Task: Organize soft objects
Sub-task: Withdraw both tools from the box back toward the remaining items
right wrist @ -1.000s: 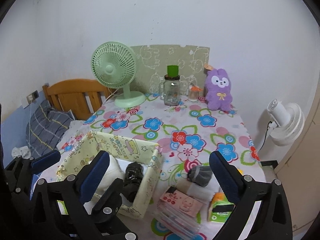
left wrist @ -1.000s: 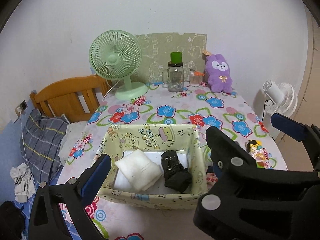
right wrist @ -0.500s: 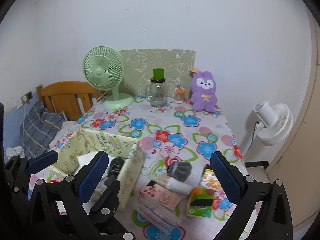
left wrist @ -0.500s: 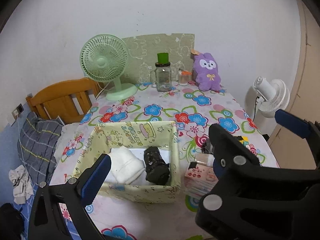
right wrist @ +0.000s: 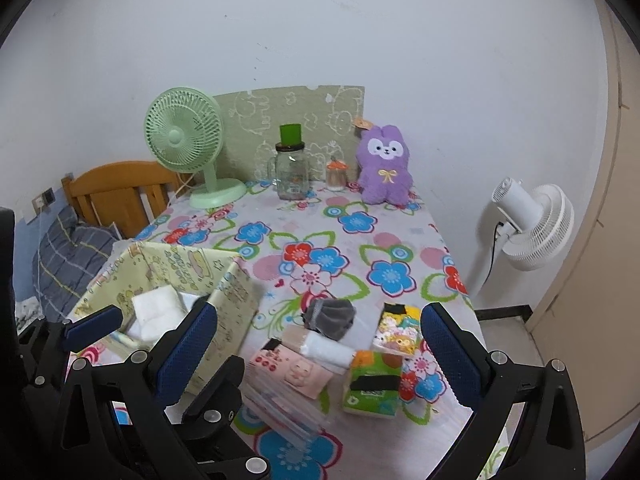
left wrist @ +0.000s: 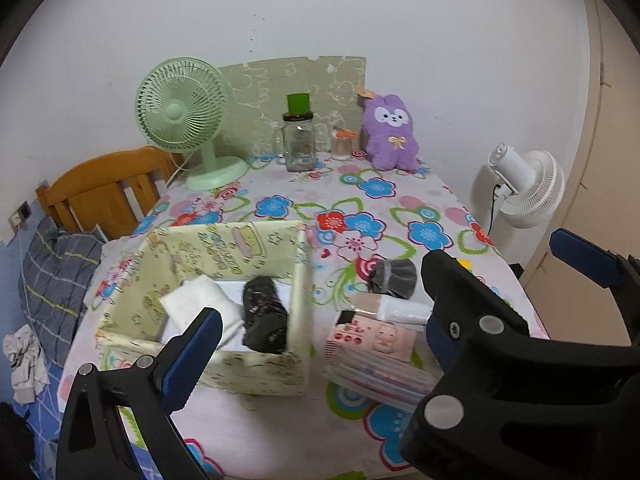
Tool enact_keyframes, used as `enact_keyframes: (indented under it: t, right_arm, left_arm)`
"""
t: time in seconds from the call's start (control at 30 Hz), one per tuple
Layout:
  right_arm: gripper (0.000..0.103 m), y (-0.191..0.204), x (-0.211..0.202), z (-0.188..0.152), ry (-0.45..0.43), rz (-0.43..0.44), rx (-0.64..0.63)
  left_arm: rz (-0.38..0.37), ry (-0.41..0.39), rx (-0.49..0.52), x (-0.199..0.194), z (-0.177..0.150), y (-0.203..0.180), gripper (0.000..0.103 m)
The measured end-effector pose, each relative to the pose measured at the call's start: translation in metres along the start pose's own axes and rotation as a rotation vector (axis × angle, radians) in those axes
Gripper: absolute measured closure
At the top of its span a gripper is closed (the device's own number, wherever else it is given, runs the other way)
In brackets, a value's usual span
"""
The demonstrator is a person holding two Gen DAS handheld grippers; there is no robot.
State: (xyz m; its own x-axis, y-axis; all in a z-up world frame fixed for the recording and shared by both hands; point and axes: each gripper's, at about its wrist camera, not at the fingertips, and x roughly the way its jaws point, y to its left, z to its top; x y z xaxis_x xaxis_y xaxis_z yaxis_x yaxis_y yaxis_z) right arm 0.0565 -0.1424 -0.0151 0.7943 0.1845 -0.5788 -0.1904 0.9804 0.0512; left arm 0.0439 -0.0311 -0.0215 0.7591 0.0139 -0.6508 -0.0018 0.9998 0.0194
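Grippers, left and right, both spread, hiding part of the fabric box.

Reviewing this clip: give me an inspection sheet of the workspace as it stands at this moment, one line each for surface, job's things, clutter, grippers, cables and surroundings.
Surface: table under a flowered cloth.
Job's things: fabric box holds a white folded cloth and a black roll; a grey sock roll and a white roll lie outside, right of the box.
Clutter: tissue packs, green tissue pack, cartoon packet, green fan, glass jar, purple plush.
Grippers: left gripper open, empty; right gripper open, empty.
Cables: black cord down from the white fan.
Surroundings: wooden headboard, plaid bedding, white wall.
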Motion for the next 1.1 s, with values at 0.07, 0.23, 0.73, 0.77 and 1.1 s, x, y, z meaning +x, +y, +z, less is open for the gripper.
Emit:
enact_keyframes:
  t: [0.07, 0.23, 0.73, 0.77, 1.1]
  right_arm:
    - [0.0, -0.004, 0.002, -0.003, 0.005, -0.008, -0.003]
    - [0.0, -0.017, 0.008, -0.014, 0.023, -0.021, -0.011]
    - [0.004, -0.052, 0.039, -0.044, 0.089, -0.024, 0.049]
    - [0.004, -0.054, 0.042, -0.046, 0.092, -0.026, 0.051]
    - [0.008, -0.061, 0.076, -0.067, 0.176, -0.016, 0.074]
  left_arm:
    - [0.002, -0.002, 0.01, 0.003, -0.003, -0.005, 0.0]
    - [-0.008, -0.002, 0.036, 0.01, -0.01, -0.019, 0.0]
    - [-0.064, 0.106, 0.051, 0.05, -0.029, -0.05, 0.0]
    - [-0.067, 0.112, 0.054, 0.052, -0.031, -0.052, 0.0]
    - [-0.032, 0.164, 0.052, 0.078, -0.048, -0.056, 0.0]
